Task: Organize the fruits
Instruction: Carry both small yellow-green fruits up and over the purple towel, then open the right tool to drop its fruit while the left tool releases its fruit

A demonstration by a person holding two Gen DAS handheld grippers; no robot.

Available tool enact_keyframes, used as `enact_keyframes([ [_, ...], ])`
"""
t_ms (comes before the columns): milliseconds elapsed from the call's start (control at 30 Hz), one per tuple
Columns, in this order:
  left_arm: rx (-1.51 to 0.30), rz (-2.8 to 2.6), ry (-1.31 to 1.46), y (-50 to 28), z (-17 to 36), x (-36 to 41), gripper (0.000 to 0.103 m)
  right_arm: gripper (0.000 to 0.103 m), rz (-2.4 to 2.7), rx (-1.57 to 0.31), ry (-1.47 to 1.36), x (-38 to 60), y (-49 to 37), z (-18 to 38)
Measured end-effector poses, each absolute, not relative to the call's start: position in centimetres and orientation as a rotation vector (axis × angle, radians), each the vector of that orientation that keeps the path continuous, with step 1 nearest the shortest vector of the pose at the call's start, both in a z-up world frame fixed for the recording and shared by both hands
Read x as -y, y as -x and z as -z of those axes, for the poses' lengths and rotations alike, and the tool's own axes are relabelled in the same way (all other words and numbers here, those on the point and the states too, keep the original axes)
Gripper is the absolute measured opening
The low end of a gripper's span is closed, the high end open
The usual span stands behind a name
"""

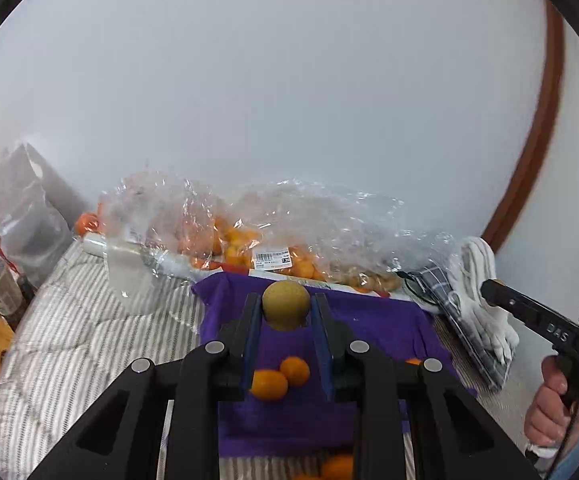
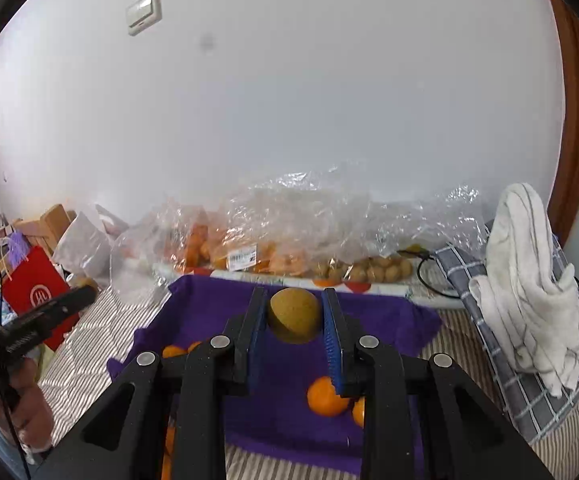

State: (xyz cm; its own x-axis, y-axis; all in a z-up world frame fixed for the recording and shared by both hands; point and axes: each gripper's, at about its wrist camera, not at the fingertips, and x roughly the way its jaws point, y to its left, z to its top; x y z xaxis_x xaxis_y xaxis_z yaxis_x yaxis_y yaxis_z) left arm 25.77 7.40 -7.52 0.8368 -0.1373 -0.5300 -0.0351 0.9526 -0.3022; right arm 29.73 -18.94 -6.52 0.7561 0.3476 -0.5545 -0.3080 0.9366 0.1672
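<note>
Kiwis (image 1: 285, 306) (image 2: 294, 315) between fingers (image 1: 252, 320), above purple cloth (image 1: 373, 320)

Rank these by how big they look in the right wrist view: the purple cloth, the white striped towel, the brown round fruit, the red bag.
1. purple cloth
2. white striped towel
3. red bag
4. brown round fruit

The fruit sits near the camera and the bag farther off, so their order is unsure.
</note>
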Motion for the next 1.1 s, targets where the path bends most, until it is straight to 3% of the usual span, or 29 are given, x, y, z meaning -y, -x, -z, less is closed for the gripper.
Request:
enact_keyframes([
  [300, -0.692, 0.009, 0.296, -31.9, 11.5, -7.9, 0.024, 0.027, -0.318, -0.716, -0.052, 19.7, -34.6, 11.2],
  [633, -0.848, 0.039, 0.287, -34.5, 15.5, -7.4, 0.024, 0.027, -0.3, -0.964, -0.152, 21.7, -38.7, 18.4],
  [1100, -0.936, 0.002, 0.223, -35.0, 17.9, -6.3, 0.024, 0.027, -0.288, -1.059, -0.157, 21.4, -39.6, 20.7],
])
